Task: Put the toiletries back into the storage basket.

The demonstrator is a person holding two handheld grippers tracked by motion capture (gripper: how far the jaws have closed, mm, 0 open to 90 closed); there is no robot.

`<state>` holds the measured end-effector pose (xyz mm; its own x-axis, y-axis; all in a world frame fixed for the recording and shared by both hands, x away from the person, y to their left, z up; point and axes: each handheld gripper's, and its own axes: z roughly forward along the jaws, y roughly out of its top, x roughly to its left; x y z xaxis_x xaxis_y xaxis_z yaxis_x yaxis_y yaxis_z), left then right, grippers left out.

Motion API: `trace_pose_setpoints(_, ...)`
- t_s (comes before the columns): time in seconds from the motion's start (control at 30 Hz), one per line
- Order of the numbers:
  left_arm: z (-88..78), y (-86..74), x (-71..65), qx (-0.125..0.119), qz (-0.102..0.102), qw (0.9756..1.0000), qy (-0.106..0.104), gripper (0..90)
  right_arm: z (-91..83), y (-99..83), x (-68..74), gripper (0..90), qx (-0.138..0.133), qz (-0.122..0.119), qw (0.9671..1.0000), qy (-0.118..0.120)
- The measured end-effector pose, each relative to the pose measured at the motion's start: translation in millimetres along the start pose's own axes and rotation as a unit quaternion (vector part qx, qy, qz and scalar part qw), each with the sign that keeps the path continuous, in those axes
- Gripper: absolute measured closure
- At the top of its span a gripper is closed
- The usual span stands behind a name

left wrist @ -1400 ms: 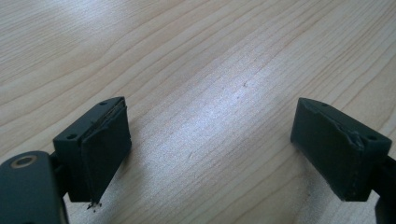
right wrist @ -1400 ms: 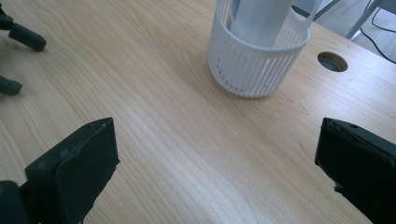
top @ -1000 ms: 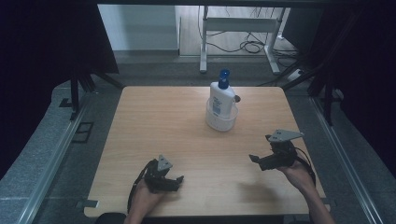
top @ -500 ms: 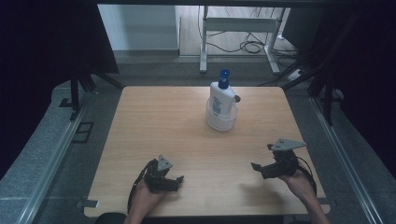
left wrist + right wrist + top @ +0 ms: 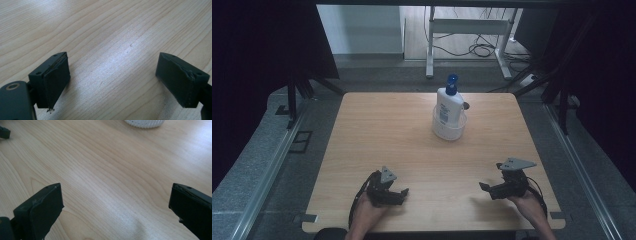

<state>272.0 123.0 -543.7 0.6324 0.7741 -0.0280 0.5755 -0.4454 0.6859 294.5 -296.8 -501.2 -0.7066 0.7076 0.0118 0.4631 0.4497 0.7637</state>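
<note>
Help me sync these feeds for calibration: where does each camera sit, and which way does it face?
High view: above the near edge, facing forward and down on table, bottle and both hands.
Left gripper view: on the left gripper, facing bare wood.
Right gripper view: on the right gripper, facing the cup, shared with high view.

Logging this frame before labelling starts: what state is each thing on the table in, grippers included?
Left gripper: open, jaws wide apart, nothing between them, low over the table.
Right gripper: open, jaws wide apart, nothing between them.
Pump bottle: upright, standing inside the white cup.
White cup: upright on the table, holding the bottle.
</note>
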Motion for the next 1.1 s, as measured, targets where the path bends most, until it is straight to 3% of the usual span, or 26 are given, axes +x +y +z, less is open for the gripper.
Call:
trace_pose_setpoints(0.6, 0.0, 0.0, -0.2, 0.000, -0.001, 1.0000, 0.000, 11.4, 21.4, -23.2, 9.4, 0.0, 0.018, 0.005, 0.9997, 0.014)
trace_pose_setpoints(0.87, 0.0, -0.1, -0.4, 0.000, -0.001, 1.0000, 0.001, 11.4, 29.7, -30.0, 14.0, 0.0, 0.045, -0.015, 0.9988, 0.011)
trace_pose_setpoints(1.1, 0.2, 0.0, -0.5, 0.000, -0.002, 1.0000, 0.001, 11.4, 29.9, -30.1, 14.8, 0.0, 0.047, -0.020, 0.9987, 0.010)
